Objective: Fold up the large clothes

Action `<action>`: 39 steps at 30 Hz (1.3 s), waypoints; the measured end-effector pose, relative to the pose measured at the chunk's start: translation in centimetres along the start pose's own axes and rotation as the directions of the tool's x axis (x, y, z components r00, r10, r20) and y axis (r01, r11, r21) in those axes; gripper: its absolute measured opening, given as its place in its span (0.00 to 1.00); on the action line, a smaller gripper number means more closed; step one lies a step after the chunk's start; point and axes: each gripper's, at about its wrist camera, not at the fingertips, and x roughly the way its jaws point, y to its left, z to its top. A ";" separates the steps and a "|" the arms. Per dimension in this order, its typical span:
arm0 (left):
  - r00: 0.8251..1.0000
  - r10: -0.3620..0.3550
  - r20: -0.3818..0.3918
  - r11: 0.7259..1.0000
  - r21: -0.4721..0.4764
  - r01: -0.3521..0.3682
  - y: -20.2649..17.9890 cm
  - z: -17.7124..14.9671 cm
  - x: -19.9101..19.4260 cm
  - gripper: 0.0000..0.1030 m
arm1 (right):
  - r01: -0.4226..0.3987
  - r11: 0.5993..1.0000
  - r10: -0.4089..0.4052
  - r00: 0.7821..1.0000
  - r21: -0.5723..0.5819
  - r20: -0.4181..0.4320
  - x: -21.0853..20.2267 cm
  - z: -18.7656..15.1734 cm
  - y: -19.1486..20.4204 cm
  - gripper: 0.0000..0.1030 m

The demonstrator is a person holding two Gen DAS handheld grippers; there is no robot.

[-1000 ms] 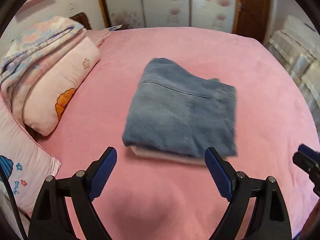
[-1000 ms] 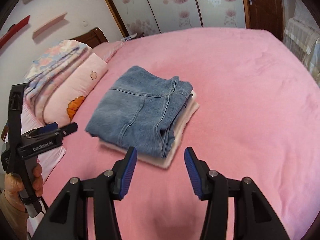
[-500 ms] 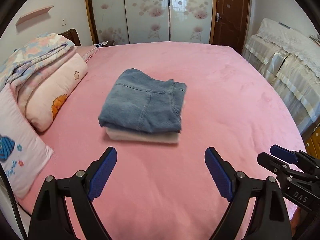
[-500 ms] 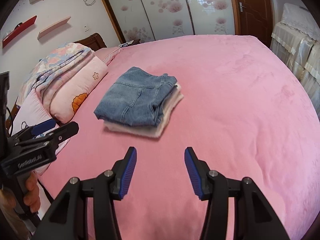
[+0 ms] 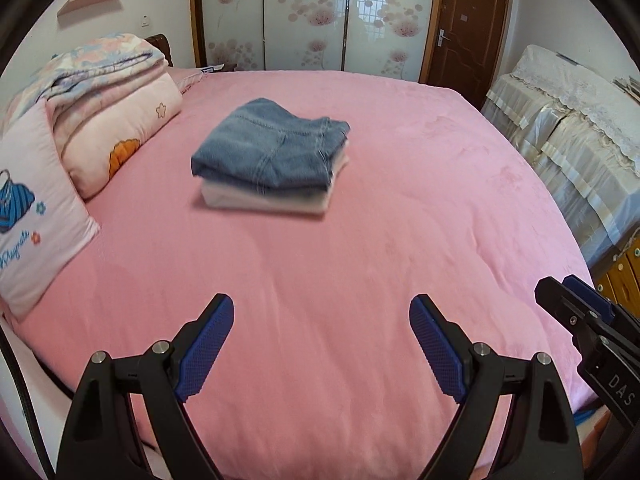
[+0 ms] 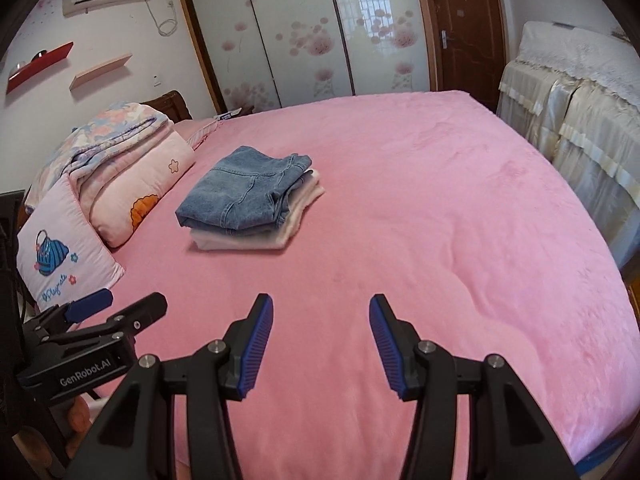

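A folded pair of blue jeans (image 5: 272,152) (image 6: 244,196) lies on top of a folded white garment (image 5: 264,200) (image 6: 240,242) on the pink bed (image 5: 360,260) (image 6: 440,220). My left gripper (image 5: 321,304) hovers over the near part of the bed, well short of the stack, open and empty. My right gripper (image 6: 322,302) is also back from the stack; its jaws are opening with nothing between them. Each gripper shows in the other's view: the right gripper (image 5: 576,312) at the right edge, the left gripper (image 6: 120,308) at the lower left.
Pillows and a folded quilt (image 5: 108,92) (image 6: 120,152) are piled along the bed's left side. Cloth-covered furniture (image 5: 568,120) (image 6: 580,112) stands to the right. Sliding wardrobe doors (image 6: 304,32) and a brown door (image 5: 464,28) are beyond the bed.
Both grippers have drawn back from the folded stack toward the bed's near edge; the stack now looks smaller and farther away. The stack itself has not moved.
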 end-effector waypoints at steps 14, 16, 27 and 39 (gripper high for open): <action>0.999 0.001 0.053 0.998 0.055 -0.004 -2.1 -5.5 -3.7 0.86 | 0.030 0.999 -0.029 0.999 -0.037 0.025 -3.8 -5.9 -0.2 0.58; 0.999 0.003 0.053 0.999 0.054 -0.006 -2.1 -5.7 -3.8 0.86 | 0.034 0.999 -0.034 0.999 -0.036 0.018 -3.8 -6.2 -0.4 0.58; 1.000 -0.011 0.015 0.998 0.064 0.010 -2.3 -7.2 -3.4 0.86 | 0.039 0.998 -0.039 0.999 -0.044 -0.006 -3.9 -7.8 -0.5 0.58; 1.000 -0.004 0.005 0.998 0.062 0.004 -2.2 -7.7 -3.5 0.86 | 0.048 0.997 -0.048 0.999 -0.059 -0.005 -4.0 -8.3 -0.1 0.58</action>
